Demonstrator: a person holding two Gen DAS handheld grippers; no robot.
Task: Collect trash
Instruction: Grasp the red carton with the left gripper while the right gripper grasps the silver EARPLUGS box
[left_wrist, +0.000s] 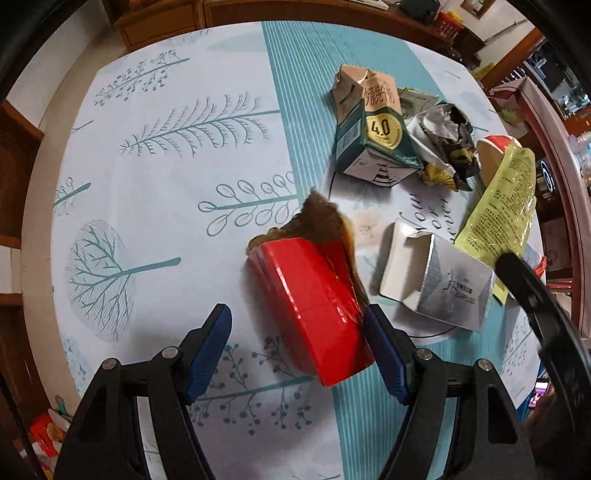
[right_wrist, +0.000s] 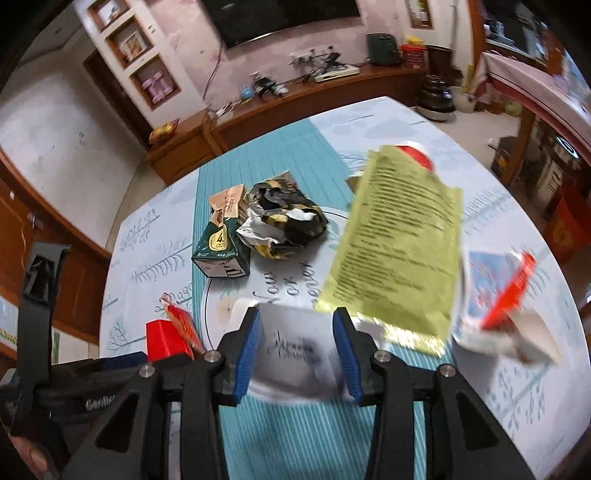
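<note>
A red box (left_wrist: 314, 306) with torn brown paper at its far end lies on the tablecloth. It sits between the fingers of my left gripper (left_wrist: 297, 312), which is open; the left pad stands clear of the box and the right pad is at its edge. A silver box (right_wrist: 295, 343) lies with its flap open on a white plate (right_wrist: 280, 284) and shows, blurred, between the pads of my right gripper (right_wrist: 297, 314), which is open and hovers over it. One right finger (left_wrist: 524, 284) crosses the left wrist view beside the silver box (left_wrist: 436, 284).
A green carton (left_wrist: 369, 136), a crumpled black and silver wrapper (left_wrist: 443, 140), a yellow packet (left_wrist: 498, 206) and a red and white cup (left_wrist: 495, 147) lie further back. A blue and red carton (right_wrist: 495, 291) lies to the right. Wooden cabinets (right_wrist: 295, 103) stand beyond the table.
</note>
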